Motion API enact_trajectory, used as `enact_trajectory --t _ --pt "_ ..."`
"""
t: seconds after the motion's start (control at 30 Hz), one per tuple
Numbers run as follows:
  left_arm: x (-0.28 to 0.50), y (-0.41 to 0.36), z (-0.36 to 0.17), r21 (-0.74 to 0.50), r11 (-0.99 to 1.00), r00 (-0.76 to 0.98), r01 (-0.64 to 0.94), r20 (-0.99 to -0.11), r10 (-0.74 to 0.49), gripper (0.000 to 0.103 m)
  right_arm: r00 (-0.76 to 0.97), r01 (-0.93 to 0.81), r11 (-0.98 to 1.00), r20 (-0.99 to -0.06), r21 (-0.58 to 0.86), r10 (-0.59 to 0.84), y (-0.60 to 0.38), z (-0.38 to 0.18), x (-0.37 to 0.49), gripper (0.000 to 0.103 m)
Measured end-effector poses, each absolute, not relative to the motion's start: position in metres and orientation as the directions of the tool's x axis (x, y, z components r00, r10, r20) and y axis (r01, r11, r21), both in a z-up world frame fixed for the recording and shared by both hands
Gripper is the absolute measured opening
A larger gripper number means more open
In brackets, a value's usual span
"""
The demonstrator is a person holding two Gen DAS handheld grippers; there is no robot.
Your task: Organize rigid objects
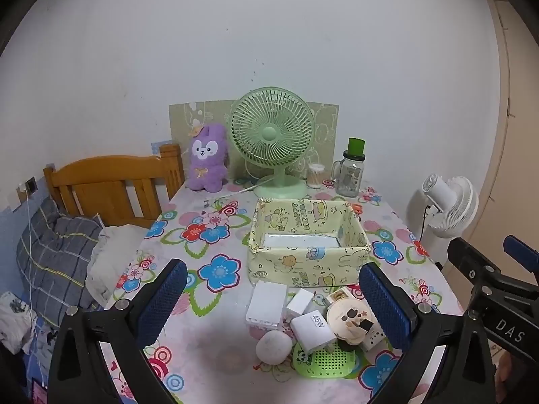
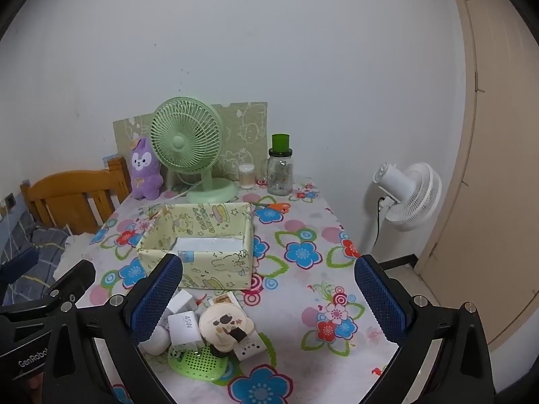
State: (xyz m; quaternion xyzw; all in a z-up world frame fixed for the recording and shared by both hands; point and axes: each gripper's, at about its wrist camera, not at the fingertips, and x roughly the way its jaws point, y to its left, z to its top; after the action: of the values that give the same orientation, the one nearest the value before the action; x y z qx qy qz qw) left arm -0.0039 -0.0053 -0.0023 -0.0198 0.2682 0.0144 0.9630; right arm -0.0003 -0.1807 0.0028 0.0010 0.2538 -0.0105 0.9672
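Note:
A pile of small rigid items lies on the floral tablecloth in front of a yellow cartoon-print box (image 1: pixel 308 264) (image 2: pixel 215 267): a white box (image 1: pixel 266 304), a white 45W charger (image 1: pixel 313 331) (image 2: pixel 183 328), a round cream compact (image 1: pixel 350 320) (image 2: pixel 224 328), a white egg-shaped case (image 1: pixel 273 348) (image 2: pixel 156 340) and a green perforated disc (image 1: pixel 325 360) (image 2: pixel 198 362). My left gripper (image 1: pixel 273 306) is open and empty, hovering over the pile. My right gripper (image 2: pixel 269 303) is open and empty, just right of the pile.
At the table's back stand a green desk fan (image 1: pixel 273 141) (image 2: pixel 188 144), a purple plush rabbit (image 1: pixel 206 158), a cotton-swab jar (image 1: pixel 316 175) and a glass jar with green cap (image 1: pixel 350 171) (image 2: pixel 280 168). Orange scissors (image 2: pixel 276 207) lie nearby. A white standing fan (image 2: pixel 407 195) is right, a bed (image 1: pixel 50 252) left.

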Motion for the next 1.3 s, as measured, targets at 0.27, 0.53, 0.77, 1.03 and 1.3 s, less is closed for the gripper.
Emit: enact_trajectory --t 0.27,0.53,0.77,1.03,1.3 --pt "-0.0025 -0.0067 -0.0074 -0.021 0.999 0.85 -0.04 -0.526 0.023 0.103 0.873 0.015 1.0 -0.488 0.004 -0.011 -0.1846 -0.0008 0.0008 0.103" --pt "-0.0007 -0.0063 -0.0081 -0.015 0.999 0.852 -0.051 -0.522 0.036 0.103 0.879 0.0 1.0 -0.477 0.008 0.004 -0.1836 -0.0032 0.0014 0.103" --pt "-0.0029 -0.0084 -0.0082 0.002 0.998 0.859 -0.064 -0.509 0.056 0.103 0.881 -0.014 1.0 -0.473 0.016 0.02 -0.1837 -0.0041 0.0005 0.103" --pt "-0.0033 -0.0091 -0.0078 0.0 0.998 0.86 -0.062 -0.508 0.053 0.103 0.881 -0.017 1.0 -0.473 0.022 0.026 -0.1836 -0.005 -0.0017 0.103" --pt "-0.0046 -0.0088 -0.0084 -0.004 0.998 0.86 -0.058 -0.508 0.048 0.103 0.883 -0.017 1.0 -0.468 0.019 0.023 -0.1831 -0.0041 -0.0007 0.103"
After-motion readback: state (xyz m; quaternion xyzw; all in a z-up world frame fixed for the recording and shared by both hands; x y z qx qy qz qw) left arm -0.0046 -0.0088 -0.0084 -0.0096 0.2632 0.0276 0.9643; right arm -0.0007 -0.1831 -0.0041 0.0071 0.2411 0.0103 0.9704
